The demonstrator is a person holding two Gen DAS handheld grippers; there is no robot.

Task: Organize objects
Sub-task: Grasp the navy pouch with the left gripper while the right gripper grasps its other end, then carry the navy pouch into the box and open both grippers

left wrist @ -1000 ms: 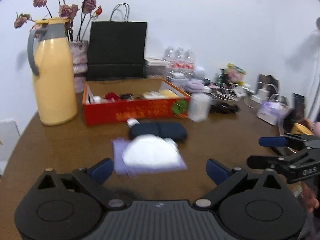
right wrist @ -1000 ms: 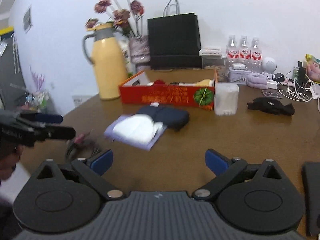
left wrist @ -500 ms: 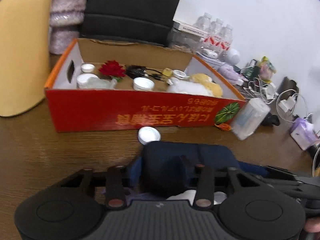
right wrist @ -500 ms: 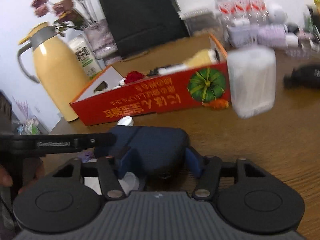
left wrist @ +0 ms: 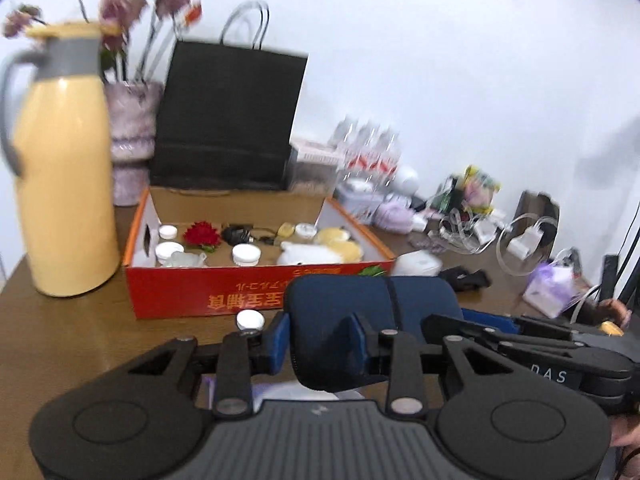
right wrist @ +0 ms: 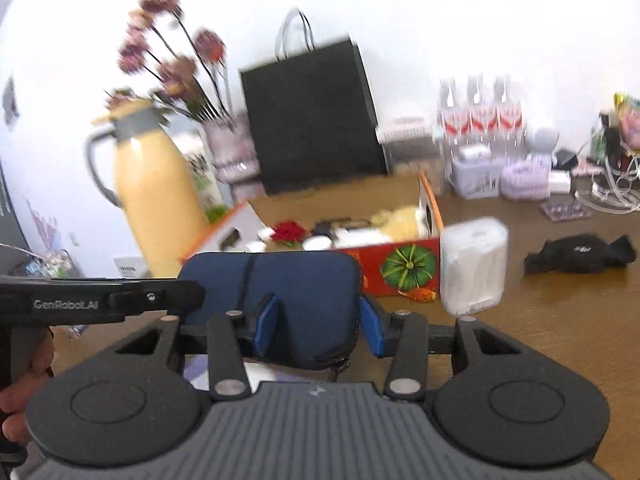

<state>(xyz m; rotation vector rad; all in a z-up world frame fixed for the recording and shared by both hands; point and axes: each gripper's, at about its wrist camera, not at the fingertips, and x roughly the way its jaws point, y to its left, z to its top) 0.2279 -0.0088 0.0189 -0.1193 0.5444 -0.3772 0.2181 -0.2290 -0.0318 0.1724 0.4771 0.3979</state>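
Observation:
A navy blue zip pouch (left wrist: 372,304) hangs a little above the brown table, held at both ends. My left gripper (left wrist: 320,332) has its blue pads pressed into one end, and its jaws are still closing. The right gripper (right wrist: 316,324) pinches the other end of the pouch (right wrist: 304,280), near the zip, and its jaws are closing too. Just beyond stands the red cardboard box (left wrist: 208,300), holding white jar lids, a red flower, a black cable and a pale plush toy. A white lid (left wrist: 250,320) lies on the table in front of the box. Under the pouch lies a white and lilac cloth (right wrist: 260,372).
A yellow thermos jug (left wrist: 64,200), a vase of flowers (left wrist: 132,140) and a black paper bag (left wrist: 228,120) stand behind the box. A translucent white container (right wrist: 472,264) sits at the box's right corner. Further right are a black item (right wrist: 580,256), water bottles (right wrist: 480,112) and cables.
Both grippers came forward from wide open, closed onto the two ends of the navy pouch, then drew back with it; it now hangs off the cloth in front of the box.

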